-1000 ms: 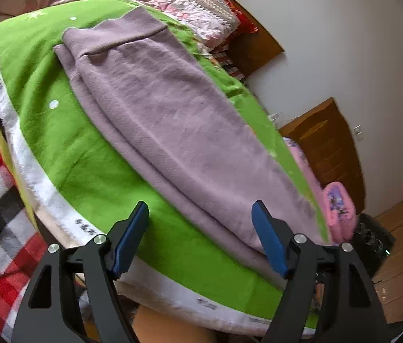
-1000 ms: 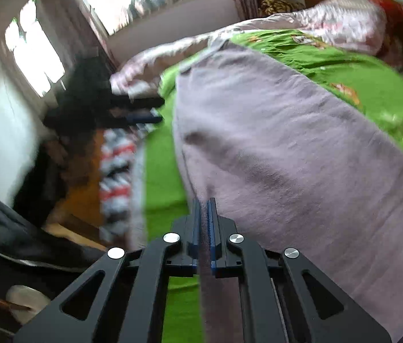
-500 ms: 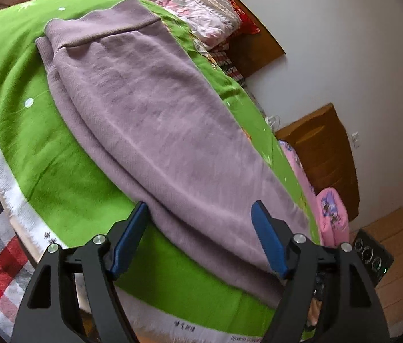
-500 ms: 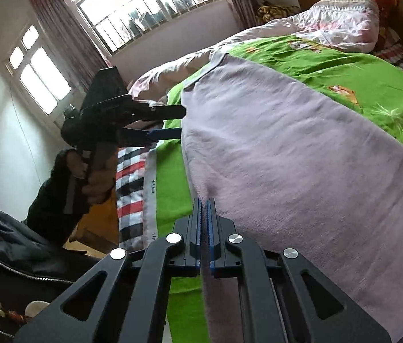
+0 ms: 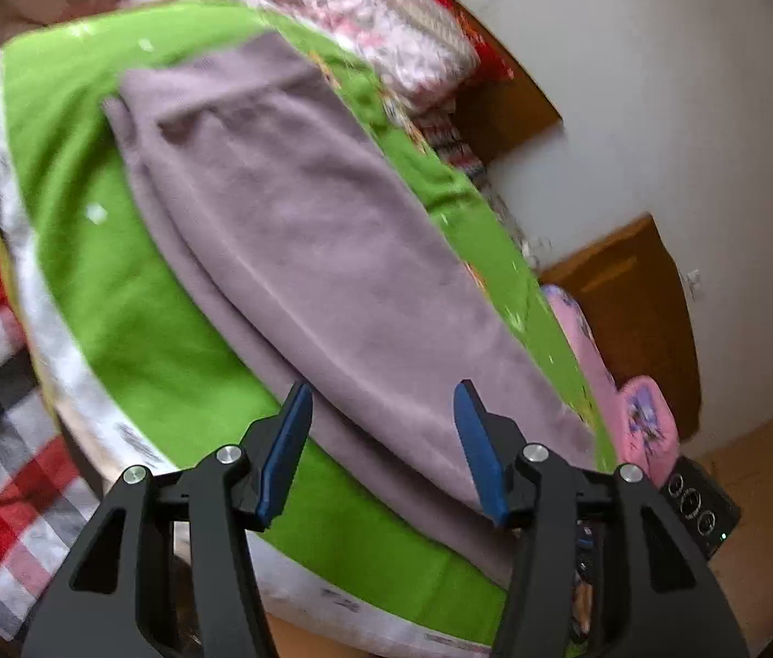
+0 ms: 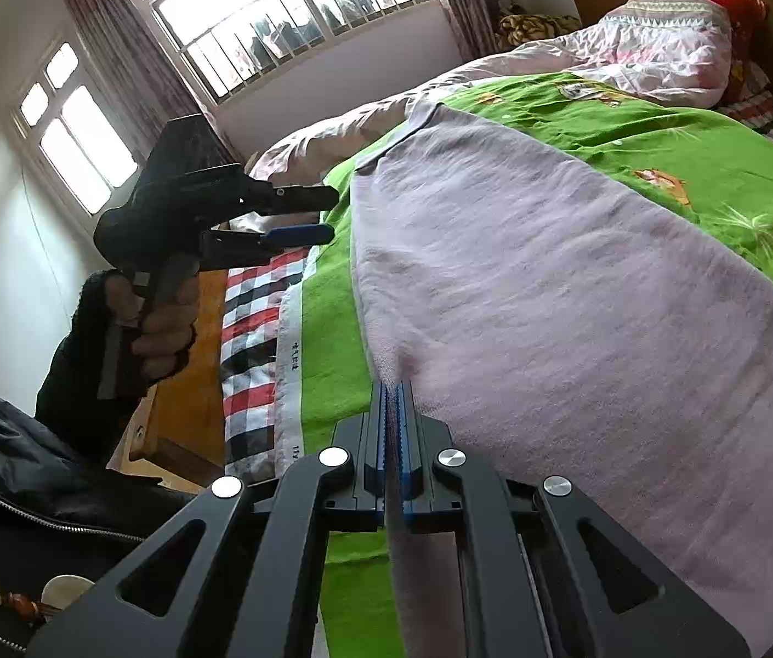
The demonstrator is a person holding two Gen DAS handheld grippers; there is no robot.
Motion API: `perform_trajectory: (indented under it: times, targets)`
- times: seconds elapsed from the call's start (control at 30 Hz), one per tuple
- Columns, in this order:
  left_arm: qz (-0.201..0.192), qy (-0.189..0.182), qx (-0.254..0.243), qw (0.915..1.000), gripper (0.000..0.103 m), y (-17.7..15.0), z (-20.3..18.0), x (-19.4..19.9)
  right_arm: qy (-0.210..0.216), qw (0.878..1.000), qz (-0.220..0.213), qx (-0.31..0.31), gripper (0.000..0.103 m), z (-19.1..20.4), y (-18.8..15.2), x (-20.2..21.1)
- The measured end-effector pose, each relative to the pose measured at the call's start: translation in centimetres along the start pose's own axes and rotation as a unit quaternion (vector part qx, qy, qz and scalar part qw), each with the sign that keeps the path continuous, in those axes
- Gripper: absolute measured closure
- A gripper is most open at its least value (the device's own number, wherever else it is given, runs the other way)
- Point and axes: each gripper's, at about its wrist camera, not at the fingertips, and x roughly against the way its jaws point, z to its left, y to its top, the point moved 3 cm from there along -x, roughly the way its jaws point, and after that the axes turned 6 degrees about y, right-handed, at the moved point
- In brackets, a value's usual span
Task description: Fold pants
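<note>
The mauve pants (image 5: 320, 252) lie lengthwise on the green blanket (image 5: 129, 318), waistband toward twelve o'clock in the left wrist view. The right gripper (image 6: 393, 427) is clamped on their near edge — cloth pinched between its blue pads. The left gripper (image 5: 381, 427), jaws apart and just been closing, hangs over the leg at six o'clock — gripping nothing.

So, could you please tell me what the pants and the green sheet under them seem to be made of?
The pants look like soft mauve fleece or brushed knit: matte, slightly fuzzy, draping in gentle folds. The green sheet looks like thin woven cotton, flat and matte, with printed cartoon motifs and a white printed selvedge; the exact fibre cannot be told.
</note>
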Motion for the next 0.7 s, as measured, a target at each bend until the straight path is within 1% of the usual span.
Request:
perform_trajectory:
  times: [0.07, 0.1, 0.17, 0.23, 0.27, 0.3, 0.33, 0.37, 0.43, 0.53, 0.63, 0.67, 0.7]
  targets:
    - [0.022, -0.016, 0.008, 0.9996, 0.050, -0.5, -0.2, -1.0, 0.000, 1.000, -0.005, 0.001, 0.098, 0.1, 0.2, 0.3]
    - [0.030, -0.018, 0.013, 0.9993, 0.050, -0.7, -0.2, -1.7, 0.000, 1.000, -0.007, 0.001, 0.098, 0.1, 0.3, 0.4]
    - [0.036, -0.016, 0.018, 0.9991, 0.050, -0.7, -0.2, -2.5, 0.000, 1.000, -0.008, 0.003, 0.098, 0.0, 0.3, 0.7]
    - [0.032, -0.021, 0.028, 0.9989, 0.054, -0.3, 0.1, -2.9, -0.001, 1.000, -0.007, 0.006, 0.098, 0.1, 0.2, 0.7]
    - [0.029, -0.022, 0.035, 0.9987, 0.061, 0.0, 0.3, -3.0, -0.003, 1.000, -0.005, 0.008, 0.098, 0.1, 0.2, 0.6]
    - [0.022, -0.024, 0.043, 0.9986, 0.079, 0.5, 0.4, -3.2, -0.006, 1.000, 0.000, 0.012, 0.098, 0.2, 0.0, 0.4]
    - [0.014, -0.020, 0.045, 0.9987, 0.091, 0.8, 0.7, -3.2, -0.009, 1.000, 0.004, 0.015, 0.098, 0.2, -0.1, 0.2]
    - [0.009, -0.014, 0.046, 0.9988, 0.096, 0.9, 1.0, -3.2, -0.014, 1.000, 0.011, 0.020, 0.098, 0.3, -0.3, -0.2]
    - [0.003, -0.016, 0.052, 0.9985, 0.097, 0.7, 1.3, -2.9, -0.021, 0.999, 0.021, 0.026, 0.098, 0.5, -0.5, -0.8]
    - [-0.015, 0.001, 0.029, 0.9995, 0.097, 0.2, 1.1, -1.7, -0.033, 0.998, 0.027, 0.043, 0.098, 1.3, -0.5, -0.9]
    - [-0.006, 0.011, 0.035, 0.9993, 0.097, -0.1, 1.8, -2.1, -0.039, 0.997, 0.049, 0.044, 0.098, 1.2, -1.2, -2.1]
    - [0.000, 0.015, 0.039, 0.9991, 0.097, -0.3, 2.2, -2.6, -0.051, 0.996, 0.062, 0.046, 0.098, 0.8, -1.8, -3.0]
    - [-0.002, 0.009, 0.040, 0.9992, 0.097, -0.5, 2.6, -2.7, -0.055, 0.995, 0.063, 0.049, 0.098, 0.7, -2.0, -3.2]
